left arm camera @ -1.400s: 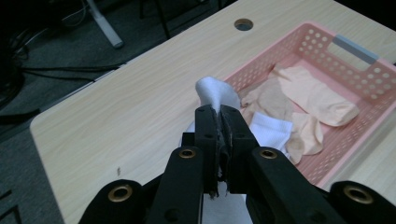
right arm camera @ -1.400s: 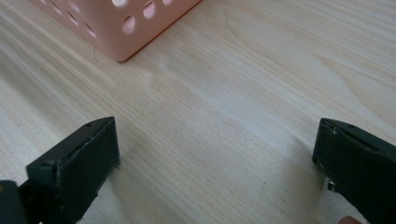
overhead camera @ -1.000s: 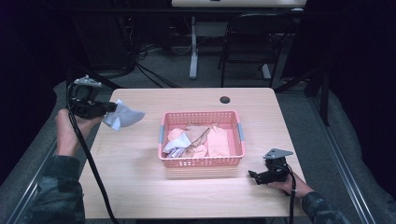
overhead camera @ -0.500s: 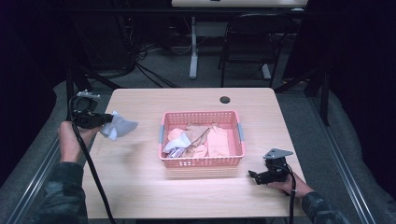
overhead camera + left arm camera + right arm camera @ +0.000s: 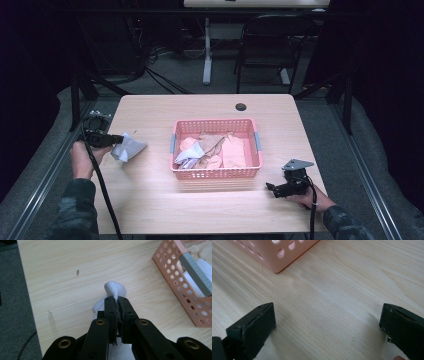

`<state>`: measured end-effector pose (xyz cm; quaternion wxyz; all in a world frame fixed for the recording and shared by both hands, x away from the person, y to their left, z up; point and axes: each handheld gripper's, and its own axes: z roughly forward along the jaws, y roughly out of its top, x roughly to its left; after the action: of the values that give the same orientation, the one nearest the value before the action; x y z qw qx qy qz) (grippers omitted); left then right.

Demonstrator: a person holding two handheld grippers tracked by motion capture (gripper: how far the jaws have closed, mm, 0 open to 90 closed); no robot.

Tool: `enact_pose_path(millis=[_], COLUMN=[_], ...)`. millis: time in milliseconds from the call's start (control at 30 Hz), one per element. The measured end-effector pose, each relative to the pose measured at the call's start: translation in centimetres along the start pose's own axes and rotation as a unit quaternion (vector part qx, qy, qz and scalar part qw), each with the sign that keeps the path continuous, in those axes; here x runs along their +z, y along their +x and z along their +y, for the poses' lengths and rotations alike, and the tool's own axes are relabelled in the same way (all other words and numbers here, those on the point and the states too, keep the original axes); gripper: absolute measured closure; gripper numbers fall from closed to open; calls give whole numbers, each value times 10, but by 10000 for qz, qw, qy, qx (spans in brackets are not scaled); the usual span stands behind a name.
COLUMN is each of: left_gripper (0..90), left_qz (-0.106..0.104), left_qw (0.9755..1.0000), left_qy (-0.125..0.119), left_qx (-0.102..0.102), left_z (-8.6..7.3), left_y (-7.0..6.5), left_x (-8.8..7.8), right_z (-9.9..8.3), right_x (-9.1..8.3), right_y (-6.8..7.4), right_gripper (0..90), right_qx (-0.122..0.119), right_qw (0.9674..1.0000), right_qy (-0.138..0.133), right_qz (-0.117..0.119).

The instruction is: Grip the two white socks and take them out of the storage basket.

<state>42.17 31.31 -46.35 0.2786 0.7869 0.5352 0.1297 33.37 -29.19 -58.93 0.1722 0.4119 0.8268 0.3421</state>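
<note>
High view, going L to R: my left gripper [image 5: 111, 139] is at the table's left edge, jaws clamped tight on a small pale grey cloth [image 5: 129, 148]. A sec ago that cloth was dangling up in the air off the gripper; now it's come down w/ the hand and the loose end looks to be resting on the wood. Left gripper view backs this up: jaws pinched together on a bunched bit of the fabric [image 5: 115, 290], the rest sagging onto the table [image 5: 62, 277] underneath. So imo the item is out of the bin and about to be set down, and the release hasn't happened yet.

Middle of the table: pink basket [image 5: 216, 173], with a pile of peach and white-ish clothes [image 5: 215, 150] inside, so plenty left to pull out.

Far right: right gripper [image 5: 272, 189] parked low near the basket's front right corner, hasn't budged vs the earlier frames. Right gripper view shows its jaws spread wide w/ nothing between them, just bare wood and a corner of the basket [image 5: 274, 252]. Guessing next is opening the left and going back for another piece.
</note>
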Motion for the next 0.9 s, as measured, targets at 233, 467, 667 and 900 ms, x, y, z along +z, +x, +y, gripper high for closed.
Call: enact_pose_path(millis=[233,467,667,900], left_gripper=[863,861,855,794], left_qz=[-39,-92,-190,-276], left_qw=[9996,9987,9970,9958], left_qy=[270,417,520,561], left_qx=[-92,-266,-539,-668], left_z=[-10,-21,-34,-42], left_y=[1,4,11,19], left_x=[25,42,59,67], right_z=[0,0,0,0], right_x=[0,0,0,0], right_y=[0,0,0,0], right_gripper=[0,0,0,0], right_qx=[-1,0,1,0], right_qw=[10000,10000,10000,10000], right_qy=[0,1,2,3], right_qz=[0,3,3,4])
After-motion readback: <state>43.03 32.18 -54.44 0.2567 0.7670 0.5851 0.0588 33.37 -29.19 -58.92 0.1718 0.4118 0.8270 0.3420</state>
